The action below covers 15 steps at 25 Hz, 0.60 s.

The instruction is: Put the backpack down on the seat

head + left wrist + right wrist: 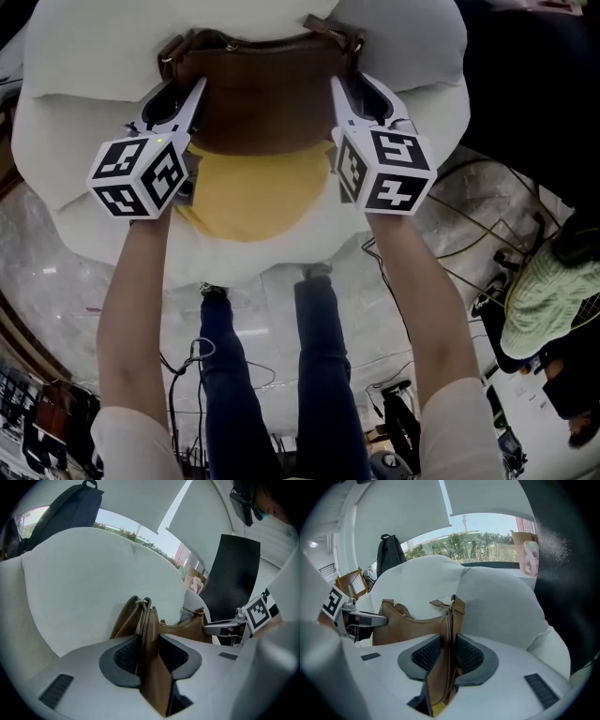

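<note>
I have the left hand-held gripper [178, 94] clamped on one end of the soft brown leather bag [267, 94]. In its own view the ribbed pads [126, 656] press on a flat fold of brown leather by the strap ring. The right hand-held gripper [361, 94] is closed on the opposite end, leather squeezed between its pads [466, 656] just below the strap buckle. The bag spans the gap between the two hand-held grippers, zip side up (its body sags a little between them). Straight ahead of both sets of jaws rises the puffy back of the white padded armchair [84, 103]. The yellow seat cushion [253, 192] lies just below and behind the jaws, toward me. I cannot tell whether the bag's bottom touches it. Beyond the chair back, up and left of the right hand-held gripper, a dark backpack [389, 550] hangs.
</note>
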### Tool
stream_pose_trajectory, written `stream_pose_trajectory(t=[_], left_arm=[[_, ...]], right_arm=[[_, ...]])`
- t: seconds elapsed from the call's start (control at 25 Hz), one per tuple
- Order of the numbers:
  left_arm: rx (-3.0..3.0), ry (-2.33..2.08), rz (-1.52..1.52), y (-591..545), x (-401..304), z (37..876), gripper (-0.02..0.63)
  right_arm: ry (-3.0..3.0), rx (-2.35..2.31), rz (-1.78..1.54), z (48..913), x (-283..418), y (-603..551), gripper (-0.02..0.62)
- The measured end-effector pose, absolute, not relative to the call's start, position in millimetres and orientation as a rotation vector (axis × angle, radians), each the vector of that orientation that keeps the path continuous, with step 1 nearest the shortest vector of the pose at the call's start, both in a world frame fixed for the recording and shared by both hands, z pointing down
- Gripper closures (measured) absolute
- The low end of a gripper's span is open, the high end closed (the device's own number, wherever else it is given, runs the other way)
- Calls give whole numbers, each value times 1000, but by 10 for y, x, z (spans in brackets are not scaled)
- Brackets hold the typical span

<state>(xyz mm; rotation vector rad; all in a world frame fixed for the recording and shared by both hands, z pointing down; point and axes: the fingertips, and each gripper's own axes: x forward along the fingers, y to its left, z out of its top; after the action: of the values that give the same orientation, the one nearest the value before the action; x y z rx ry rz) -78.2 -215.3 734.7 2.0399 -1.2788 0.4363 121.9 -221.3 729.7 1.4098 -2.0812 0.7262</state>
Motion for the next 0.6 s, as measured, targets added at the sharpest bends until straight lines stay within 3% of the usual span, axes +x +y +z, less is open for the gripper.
stream_pose_trajectory(t=[0.24, 0.44, 0.6], left_arm=[[1952, -1287, 465, -2185, -843, 7412, 477], [1932, -1282, 439, -2180, -876, 7407, 445], [1947, -1294, 439, -2117, -926, 7347, 422]], right_arm=[[-2077, 1421, 721, 7303, 1200, -2260, 470], [-2076, 1431, 744, 7304, 1214, -2237, 399], [-2084, 1432, 747, 7258, 1224, -2170, 391]])
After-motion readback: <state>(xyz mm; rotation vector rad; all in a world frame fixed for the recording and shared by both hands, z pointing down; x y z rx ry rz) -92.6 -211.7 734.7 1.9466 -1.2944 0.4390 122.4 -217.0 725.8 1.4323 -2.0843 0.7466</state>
